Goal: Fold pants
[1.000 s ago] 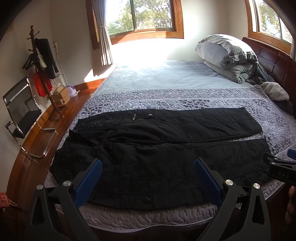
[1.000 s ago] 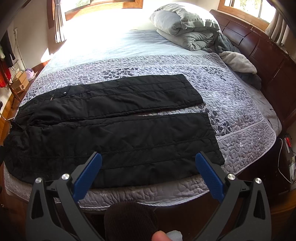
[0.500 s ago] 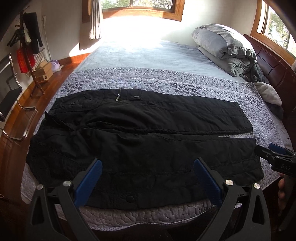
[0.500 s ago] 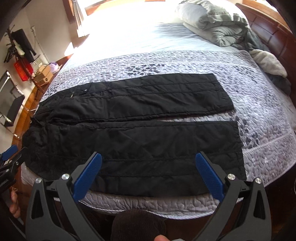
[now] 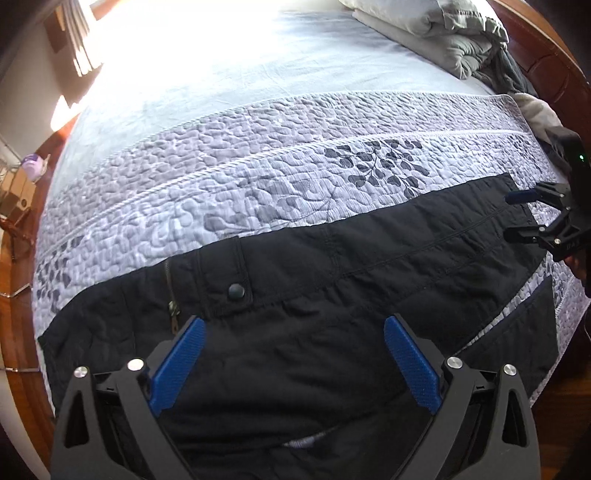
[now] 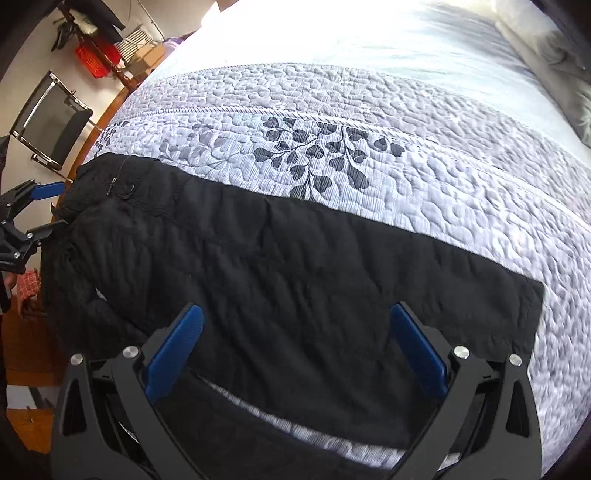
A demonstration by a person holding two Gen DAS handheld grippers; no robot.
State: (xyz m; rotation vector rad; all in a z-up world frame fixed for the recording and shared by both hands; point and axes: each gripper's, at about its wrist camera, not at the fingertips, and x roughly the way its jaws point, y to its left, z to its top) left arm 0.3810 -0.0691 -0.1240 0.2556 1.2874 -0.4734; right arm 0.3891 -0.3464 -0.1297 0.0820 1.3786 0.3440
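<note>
Pants flat on quilt, under both open grippers

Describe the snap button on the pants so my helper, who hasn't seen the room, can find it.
Start at the bed and its quilt, where black pants lie flat. Near their waist end, beside the zipper, sits the snap button: a small round dark stud on a flap, the only smooth dot on stitched cloth.

Quilted grey bedspread with dark leaf print fills my view. Folded grey duvet upper right. Black chair, red basket upper left.
</note>
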